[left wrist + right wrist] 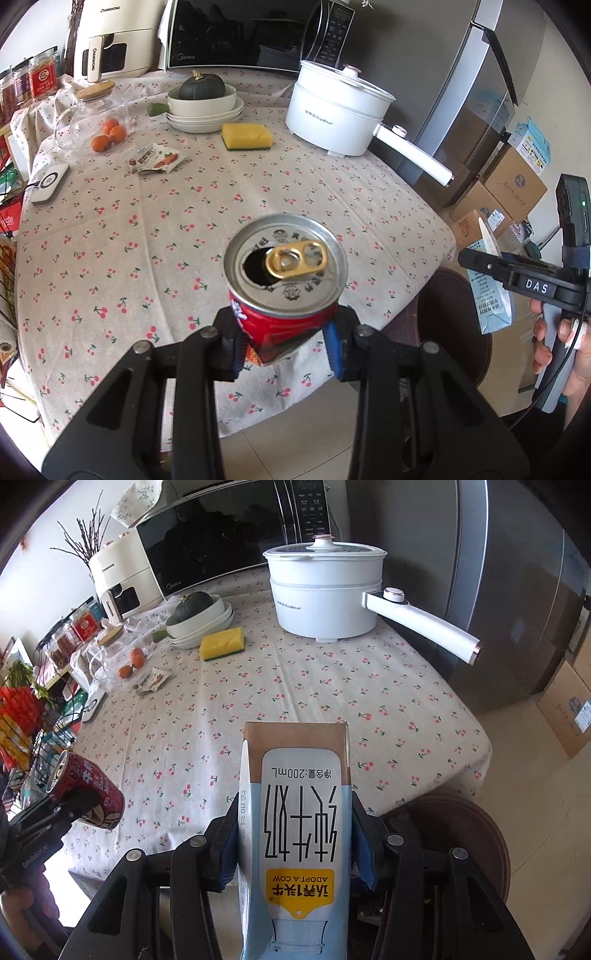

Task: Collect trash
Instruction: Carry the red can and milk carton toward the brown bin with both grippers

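My left gripper point(284, 341) is shut on an opened red drink can point(286, 273), held above the near edge of the table; the can also shows in the right wrist view point(86, 790). My right gripper point(293, 843) is shut on a blue and brown milk carton point(299, 812), held upside down over the table's near edge; the carton also shows in the left wrist view point(489, 291). A crumpled snack wrapper point(157, 158) lies on the cherry-print tablecloth point(221, 206) at the far left, also seen in the right wrist view point(151, 681).
On the table stand a white electric pot point(340, 110) with a long handle, a yellow sponge point(246, 136), stacked bowls with a green squash point(203, 101), a glass jar with oranges point(99, 118), a microwave point(255, 33) and a white appliance. A dark round bin point(458, 838) sits below the table's right corner. Cardboard boxes point(513, 184) stand by the fridge.
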Available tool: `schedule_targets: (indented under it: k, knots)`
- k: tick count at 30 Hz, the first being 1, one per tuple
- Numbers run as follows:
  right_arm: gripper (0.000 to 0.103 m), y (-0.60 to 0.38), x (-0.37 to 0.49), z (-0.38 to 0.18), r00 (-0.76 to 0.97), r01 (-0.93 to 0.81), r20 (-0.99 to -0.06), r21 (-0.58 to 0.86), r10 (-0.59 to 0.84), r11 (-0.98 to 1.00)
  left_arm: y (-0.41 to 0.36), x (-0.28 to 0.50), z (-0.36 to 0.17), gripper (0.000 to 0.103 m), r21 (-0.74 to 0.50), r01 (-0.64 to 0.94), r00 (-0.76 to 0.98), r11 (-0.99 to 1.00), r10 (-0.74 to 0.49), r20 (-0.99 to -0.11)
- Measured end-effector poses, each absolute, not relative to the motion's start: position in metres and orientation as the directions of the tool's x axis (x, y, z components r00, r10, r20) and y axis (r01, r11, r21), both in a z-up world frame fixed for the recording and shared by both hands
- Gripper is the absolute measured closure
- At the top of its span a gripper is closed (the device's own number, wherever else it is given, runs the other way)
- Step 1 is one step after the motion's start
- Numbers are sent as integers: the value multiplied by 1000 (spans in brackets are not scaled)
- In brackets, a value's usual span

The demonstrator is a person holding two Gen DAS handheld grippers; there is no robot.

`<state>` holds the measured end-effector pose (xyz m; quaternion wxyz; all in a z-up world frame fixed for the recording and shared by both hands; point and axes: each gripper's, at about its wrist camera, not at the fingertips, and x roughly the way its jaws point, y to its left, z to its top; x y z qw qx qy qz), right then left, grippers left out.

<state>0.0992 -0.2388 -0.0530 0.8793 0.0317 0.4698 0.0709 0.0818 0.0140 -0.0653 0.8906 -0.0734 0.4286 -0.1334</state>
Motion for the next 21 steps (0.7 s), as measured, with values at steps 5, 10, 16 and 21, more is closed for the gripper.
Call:
schedule_targets:
  k: [5, 10, 16, 21]
  knots:
    - [51, -266, 75, -53, 551, -61, -823, 125, 138, 990, -20, 76, -71, 67, -246, 254, 573, 935, -351, -741]
    - [51, -300, 59, -56, 565, 3, -821, 106, 86, 994, -58, 71, -74, 67, -246, 337, 543, 909, -401, -737]
    - [51, -334, 43, -65, 565, 60, -825, 59, 15, 996, -106, 68, -81, 67, -285, 428, 481, 858, -483, -732]
    - [51, -357, 31, -71, 559, 96, -829, 50, -12, 994, -146, 68, -89, 67, -309, 494, 426, 813, -536, -729]
